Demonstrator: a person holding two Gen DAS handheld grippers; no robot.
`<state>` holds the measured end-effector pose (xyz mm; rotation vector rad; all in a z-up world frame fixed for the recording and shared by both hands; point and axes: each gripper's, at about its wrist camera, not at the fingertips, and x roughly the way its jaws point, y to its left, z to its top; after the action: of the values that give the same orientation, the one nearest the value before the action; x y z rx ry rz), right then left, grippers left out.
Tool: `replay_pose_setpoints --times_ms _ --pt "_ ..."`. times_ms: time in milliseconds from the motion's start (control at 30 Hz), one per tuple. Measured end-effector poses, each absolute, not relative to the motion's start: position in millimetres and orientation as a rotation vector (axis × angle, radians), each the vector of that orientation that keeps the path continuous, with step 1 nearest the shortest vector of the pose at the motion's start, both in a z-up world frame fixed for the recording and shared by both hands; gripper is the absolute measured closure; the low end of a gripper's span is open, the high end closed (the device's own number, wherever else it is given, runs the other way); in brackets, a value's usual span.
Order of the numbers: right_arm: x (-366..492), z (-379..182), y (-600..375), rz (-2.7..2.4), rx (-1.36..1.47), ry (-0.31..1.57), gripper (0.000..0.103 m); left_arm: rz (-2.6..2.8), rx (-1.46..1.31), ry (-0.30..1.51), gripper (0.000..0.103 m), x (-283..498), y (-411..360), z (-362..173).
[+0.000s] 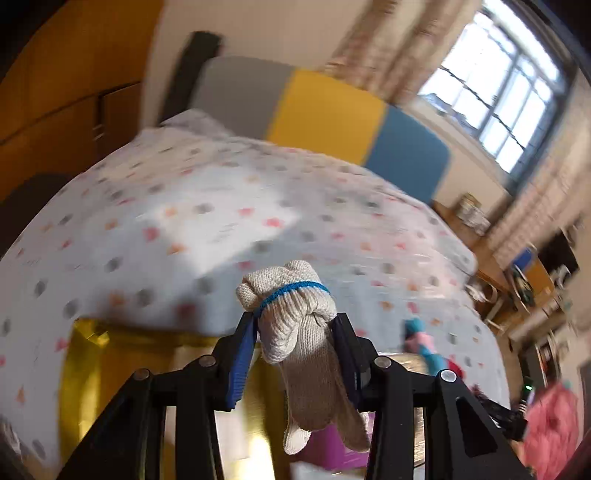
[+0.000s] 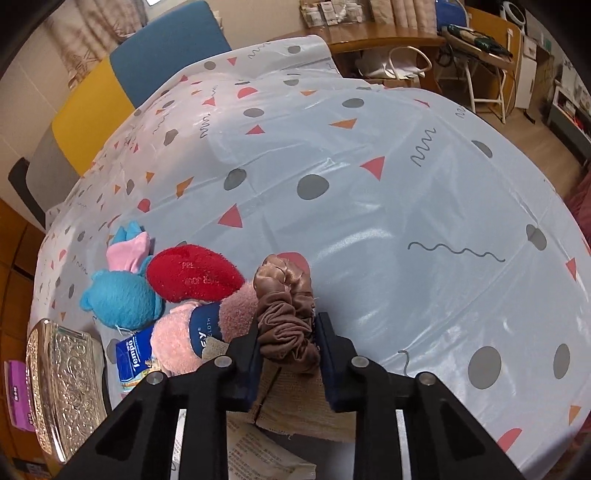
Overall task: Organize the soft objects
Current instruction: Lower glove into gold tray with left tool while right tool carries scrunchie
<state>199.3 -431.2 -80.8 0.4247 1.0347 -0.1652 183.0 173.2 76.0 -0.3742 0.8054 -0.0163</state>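
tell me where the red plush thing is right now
In the right wrist view the red plush lies on the tablecloth at left, touching the blue stuffed toy.

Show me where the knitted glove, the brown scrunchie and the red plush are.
knitted glove (image 1: 295, 306), left wrist view, on the bunched cuff below its blue band.
brown scrunchie (image 2: 286, 314), right wrist view, on its gathered folds.
red plush (image 2: 192, 277), right wrist view, on its middle.

surface: patterned light-blue cover (image 2: 369, 184)
headboard: grey/yellow/blue panels (image 1: 325, 110)
window: gridded, bright daylight (image 1: 498, 92)
left: wooden cabinets (image 1: 55, 110)
right: wooden desk (image 2: 388, 33), cluttered
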Motion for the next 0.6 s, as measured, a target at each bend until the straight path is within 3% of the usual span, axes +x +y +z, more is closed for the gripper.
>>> replay_pose_setpoints --times_ms 400,600 --pt "193.8 -69.1 -425.2 -0.165 0.386 0.982 0.077 0.187 -0.415 0.932 0.06 92.5 252.8 -24.6" --pt "189.8 -57.9 -416.6 -0.164 0.329 0.928 0.086 0.216 -0.354 0.99 0.058 63.9 245.6 -63.1"
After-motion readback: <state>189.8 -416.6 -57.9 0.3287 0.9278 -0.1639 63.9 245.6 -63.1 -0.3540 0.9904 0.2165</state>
